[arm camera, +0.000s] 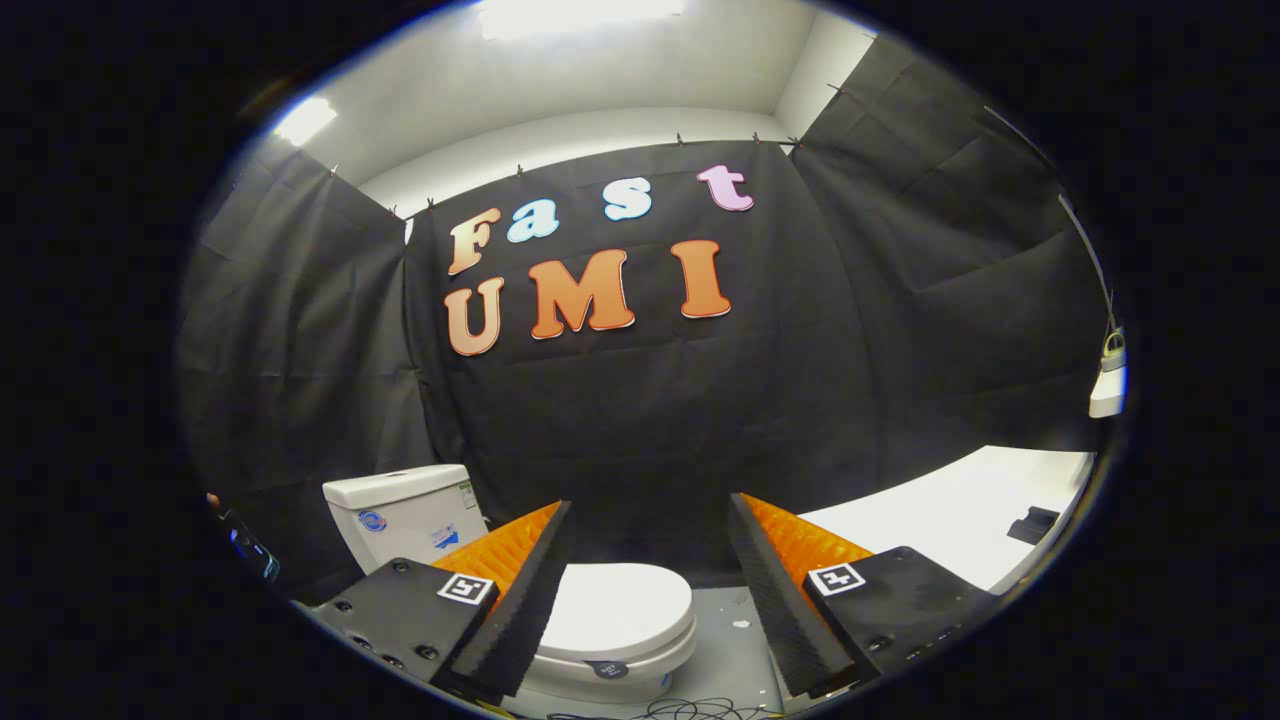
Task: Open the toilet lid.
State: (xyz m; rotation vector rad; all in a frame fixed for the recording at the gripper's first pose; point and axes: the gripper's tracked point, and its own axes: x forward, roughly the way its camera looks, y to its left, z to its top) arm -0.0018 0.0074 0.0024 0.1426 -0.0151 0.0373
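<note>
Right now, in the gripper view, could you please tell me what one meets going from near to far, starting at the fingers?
The open gripper, its fingers holding nothing → the closed toilet lid, just ahead and between them → the toilet tank, behind the lid beside one finger → the booth's black cloth wall beyond.

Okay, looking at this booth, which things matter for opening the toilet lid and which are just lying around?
For the job:
- toilet lid, closed, ahead of the jaws
- toilet tank, behind it
- gripper, jaws spread wide, holding nothing

Just lying about:
- white table beyond the right finger
- small black object on that table
- cables on the floor
</note>
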